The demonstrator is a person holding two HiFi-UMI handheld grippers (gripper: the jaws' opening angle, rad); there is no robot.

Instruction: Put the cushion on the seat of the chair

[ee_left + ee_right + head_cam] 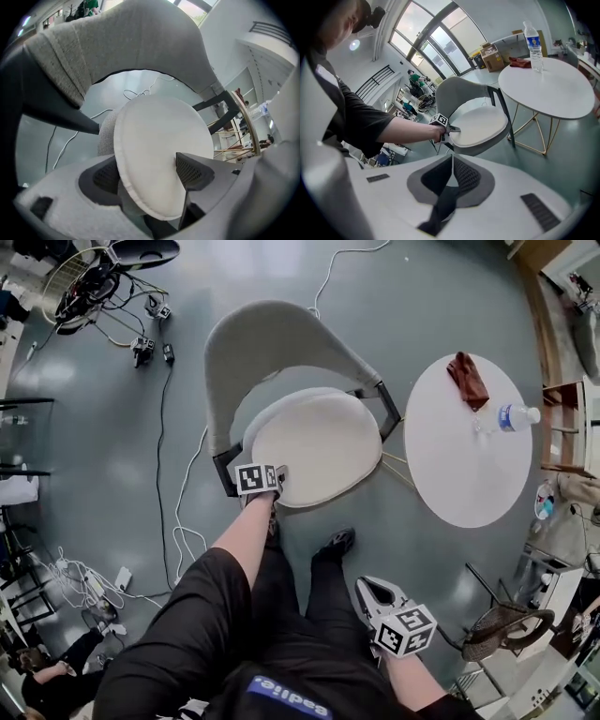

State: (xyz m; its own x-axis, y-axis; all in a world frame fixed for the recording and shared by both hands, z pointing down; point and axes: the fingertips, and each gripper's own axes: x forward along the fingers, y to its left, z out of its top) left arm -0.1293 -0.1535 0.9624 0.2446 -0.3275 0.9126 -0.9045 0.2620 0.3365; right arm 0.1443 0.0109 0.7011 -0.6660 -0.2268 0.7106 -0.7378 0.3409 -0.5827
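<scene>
A round white cushion (pixel 319 446) lies on the seat of the grey chair (pixel 272 338), inside the curved backrest. My left gripper (pixel 277 482) is at the cushion's near left edge. In the left gripper view its jaws stand wide open (pixel 147 171); the cushion's rim (pixel 159 145) sits between them, with one pad above it and one below. From the right gripper view the cushion (pixel 480 124) looks flat on the seat, with the left gripper (pixel 452 130) at its edge. My right gripper (pixel 372 589) hangs low by my right leg, away from the chair, shut with nothing in it (pixel 452 164).
A round white table (pixel 469 474) stands right of the chair, carrying a water bottle (pixel 511 416) and a reddish-brown cloth (pixel 467 379). Cables (pixel 178 521) trail over the grey floor on the left. A wire basket chair (pixel 502 626) is at the lower right. My shoes stand just before the chair.
</scene>
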